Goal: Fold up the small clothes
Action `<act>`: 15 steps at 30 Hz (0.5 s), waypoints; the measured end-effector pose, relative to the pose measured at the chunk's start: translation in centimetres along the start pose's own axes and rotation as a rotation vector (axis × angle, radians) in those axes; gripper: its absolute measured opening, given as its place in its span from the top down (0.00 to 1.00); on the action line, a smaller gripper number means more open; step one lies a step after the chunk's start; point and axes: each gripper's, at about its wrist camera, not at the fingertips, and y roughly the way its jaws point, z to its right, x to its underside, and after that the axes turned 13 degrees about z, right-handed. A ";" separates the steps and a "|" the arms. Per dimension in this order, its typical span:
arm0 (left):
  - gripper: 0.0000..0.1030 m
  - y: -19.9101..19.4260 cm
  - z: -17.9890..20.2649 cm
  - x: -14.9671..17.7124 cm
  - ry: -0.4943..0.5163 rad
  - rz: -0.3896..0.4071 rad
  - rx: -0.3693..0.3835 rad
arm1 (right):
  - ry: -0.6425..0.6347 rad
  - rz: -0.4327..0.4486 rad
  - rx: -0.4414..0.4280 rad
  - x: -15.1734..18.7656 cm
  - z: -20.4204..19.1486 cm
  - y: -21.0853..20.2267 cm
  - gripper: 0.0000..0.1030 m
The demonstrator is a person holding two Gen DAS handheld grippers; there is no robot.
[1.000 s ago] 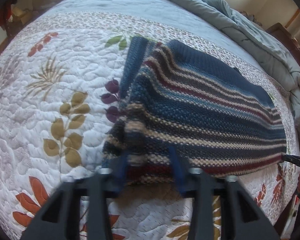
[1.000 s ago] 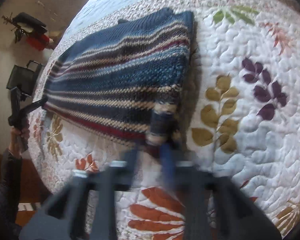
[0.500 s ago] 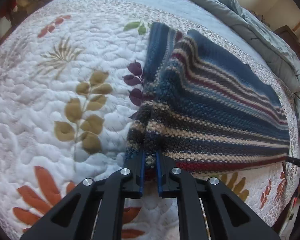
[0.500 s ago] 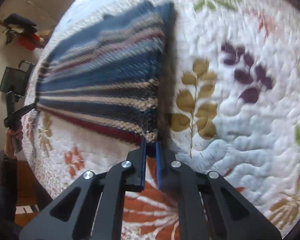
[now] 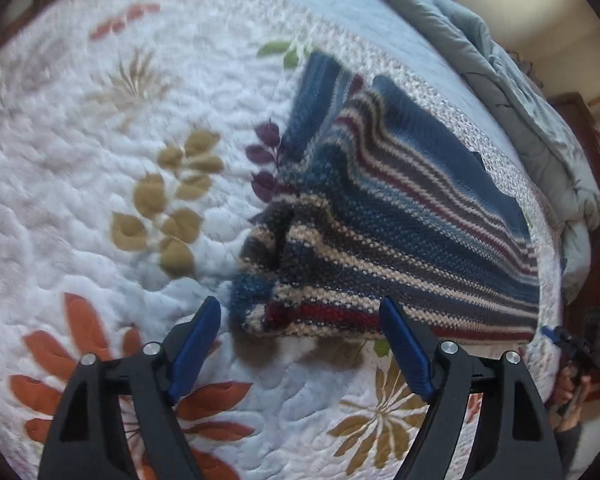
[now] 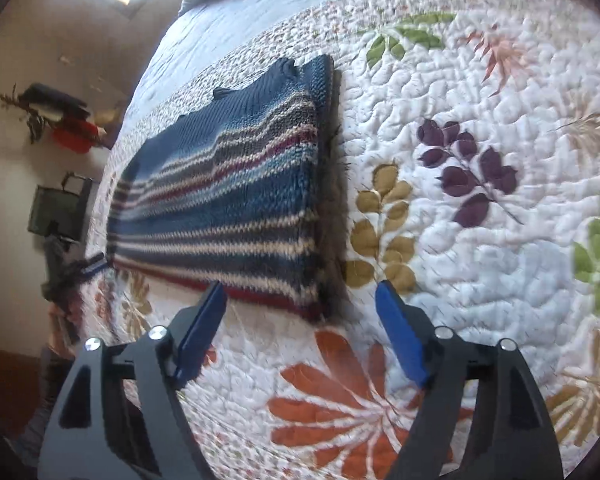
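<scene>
You let go of the striped sweater [image 5: 384, 240] with both grippers.
Half a second before, both pinched its near hem; now left gripper [image 5: 300, 344] and right gripper [image 6: 300, 332] fingers stood spread, sweater folded flat on the bed quilt [image 6: 480, 240].

Both wrist views closely overlook one sweater [image 5: 400, 216]

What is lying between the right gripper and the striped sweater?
Only bare quilt: in the right wrist view, the open right gripper sits just short of the striped sweater corner, nothing lying between them.
</scene>
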 end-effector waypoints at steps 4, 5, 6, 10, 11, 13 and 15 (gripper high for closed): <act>0.14 2.3 -1.5 -0.2 -0.089 -0.022 0.052 | 0.049 -0.065 -0.034 -0.2 0.8 3.6 0.23; 0.14 2.4 -1.5 -0.3 -0.100 -0.014 0.064 | 0.063 -0.080 -0.047 0.0 1.1 4.6 0.21; 0.14 2.5 -1.3 -0.4 -0.100 -0.012 0.070 | 0.070 -0.089 -0.064 0.0 1.3 5.3 0.21; 0.14 2.7 -0.6 -0.8 -0.093 -0.035 0.112 | 0.064 -0.074 -0.127 0.1 1.0 6.2 0.36; 0.15 2.9 -0.2 -0.8 -0.083 -0.042 0.124 | 0.074 -0.089 -0.173 0.2 0.6 6.7 0.38; 0.26 3.4 0.2 -0.8 -0.063 -0.041 0.112 | 0.033 -0.099 -0.150 0.4 -0.2 7.6 0.38; 0.42 3.7 0.2 -0.8 -0.052 -0.036 0.053 | 0.009 -0.102 -0.123 0.4 -0.5 8.0 0.44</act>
